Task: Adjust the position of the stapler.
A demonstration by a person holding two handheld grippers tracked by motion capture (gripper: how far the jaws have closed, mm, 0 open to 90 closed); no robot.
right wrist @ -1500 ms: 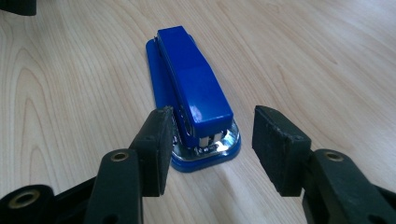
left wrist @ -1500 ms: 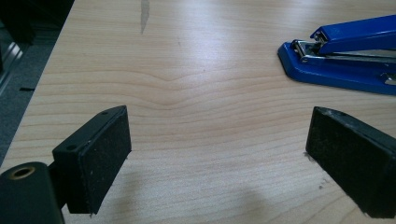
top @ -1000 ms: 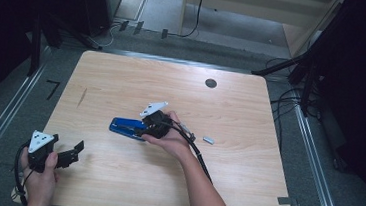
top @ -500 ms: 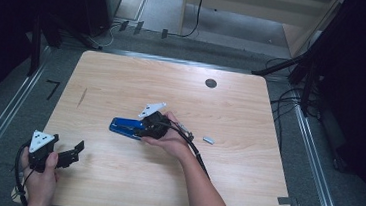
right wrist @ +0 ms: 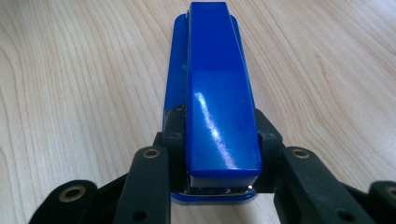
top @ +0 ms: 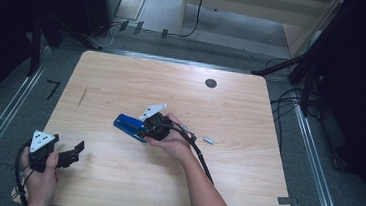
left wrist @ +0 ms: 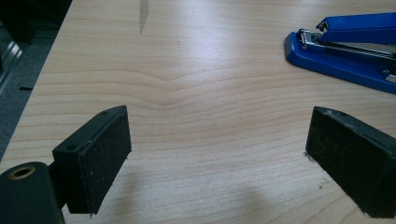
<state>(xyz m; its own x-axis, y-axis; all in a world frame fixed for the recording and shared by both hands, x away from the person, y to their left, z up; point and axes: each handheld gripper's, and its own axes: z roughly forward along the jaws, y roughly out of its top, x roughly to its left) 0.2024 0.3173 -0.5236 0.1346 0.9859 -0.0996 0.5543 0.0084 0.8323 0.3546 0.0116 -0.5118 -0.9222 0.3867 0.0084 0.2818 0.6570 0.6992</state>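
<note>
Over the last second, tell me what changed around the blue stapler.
The right tool has just been closing its jaws on the rear end of the blue stapler, and the pads now press both its sides. The stapler lies in the same spot on the table. The left tool stayed open near the table's front left corner, and the small metal piece did not move.
</note>
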